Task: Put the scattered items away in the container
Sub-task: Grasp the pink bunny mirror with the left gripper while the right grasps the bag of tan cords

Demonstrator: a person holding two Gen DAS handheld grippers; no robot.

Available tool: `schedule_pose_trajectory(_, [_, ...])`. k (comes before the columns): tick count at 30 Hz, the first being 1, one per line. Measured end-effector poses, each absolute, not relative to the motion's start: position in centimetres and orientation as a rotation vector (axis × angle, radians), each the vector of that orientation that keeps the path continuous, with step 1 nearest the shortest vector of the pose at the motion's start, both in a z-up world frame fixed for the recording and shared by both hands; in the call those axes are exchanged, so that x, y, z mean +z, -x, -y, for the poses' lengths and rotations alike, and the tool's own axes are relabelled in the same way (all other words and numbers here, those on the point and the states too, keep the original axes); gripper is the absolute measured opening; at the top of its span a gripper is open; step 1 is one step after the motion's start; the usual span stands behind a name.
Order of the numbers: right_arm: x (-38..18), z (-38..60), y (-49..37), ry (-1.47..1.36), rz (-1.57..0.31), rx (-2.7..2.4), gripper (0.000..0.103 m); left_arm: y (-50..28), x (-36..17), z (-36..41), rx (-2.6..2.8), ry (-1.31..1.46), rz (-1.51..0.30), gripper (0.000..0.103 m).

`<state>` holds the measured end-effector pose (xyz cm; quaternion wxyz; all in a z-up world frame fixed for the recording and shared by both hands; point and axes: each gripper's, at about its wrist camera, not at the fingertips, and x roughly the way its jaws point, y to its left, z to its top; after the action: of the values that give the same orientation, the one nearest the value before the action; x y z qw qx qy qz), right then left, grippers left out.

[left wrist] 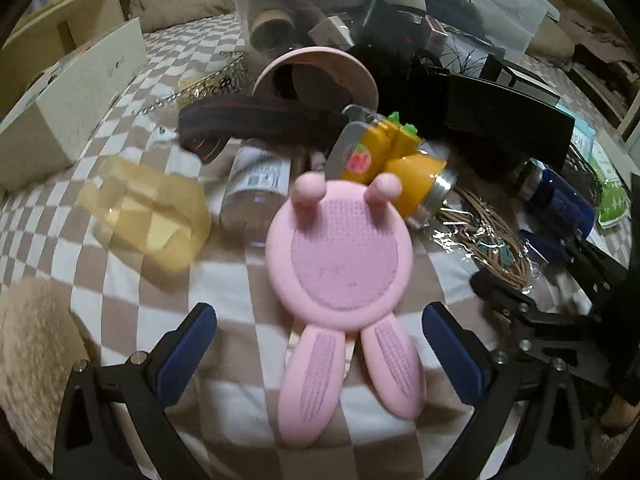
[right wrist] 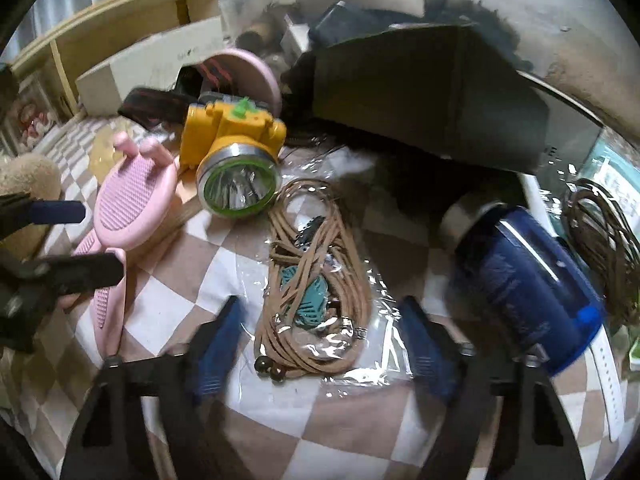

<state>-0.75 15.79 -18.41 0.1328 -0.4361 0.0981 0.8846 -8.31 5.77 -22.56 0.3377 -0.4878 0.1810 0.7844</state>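
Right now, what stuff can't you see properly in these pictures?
- Clear container: the top edge of the left wrist view cuts it off; its contents are a dark jumble.
- Small bottle: label print too small and blurred; the pink bunny brush covers its end.
- Blue bottle: motion blur in the right wrist view smears it.
- Cord bundle: glare on its plastic wrap hides the teal piece.

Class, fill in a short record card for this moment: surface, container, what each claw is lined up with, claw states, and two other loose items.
surface: checkered cloth
container: clear plastic bin, already holding items
left claw: open, either side of the pink bunny-shaped brush
right claw: open, either side of the bagged tan cord
other loose items: yellow headlamp; blue bottle
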Motion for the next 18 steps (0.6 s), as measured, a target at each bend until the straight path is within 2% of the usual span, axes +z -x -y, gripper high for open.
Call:
schedule_pose_trajectory(3, [-18.3, -16.3, 0.0, 1.232, -0.305, 2.575, 0.064, 8.9, -22.5, -5.8, 2.049, 1.272, -0.491, 0.1])
schedule_pose_trajectory(5, [-18.2, -16.4, -0.3, 1.225, -0.309, 2.58, 0.06, 8.7, -23.3, -5.7, 2.049, 1.276, -0.544, 0.083])
schedule_pose_trajectory(9, [-17.9, -16.1, -1.6, 1.232, -0.31, 2.588, 0.056, 8.3, -23.9, -6.1, 1.994, 1.292, -0.553, 0.066])
schedule_pose_trajectory(13, [-18.2, -14.0, -1.6, 1.245, -0.32, 2.592, 0.056, 7.4, -24.1, -6.2, 1.975, 1.267, -0.568, 0.062])
schedule_pose_trajectory(14, [-18.3, -13.8, -1.8, 1.209, -0.373, 2.525, 0.056, 7.5, -24.1, -6.0, 1.967, 1.269, -0.558, 0.06])
schedule_pose_trajectory(18, [-18.3, -12.6, -3.3, 1.22, -0.342, 2.532, 0.056, 7.4, -23.9, -4.9, 1.936, 1.288, -0.505, 0.054])
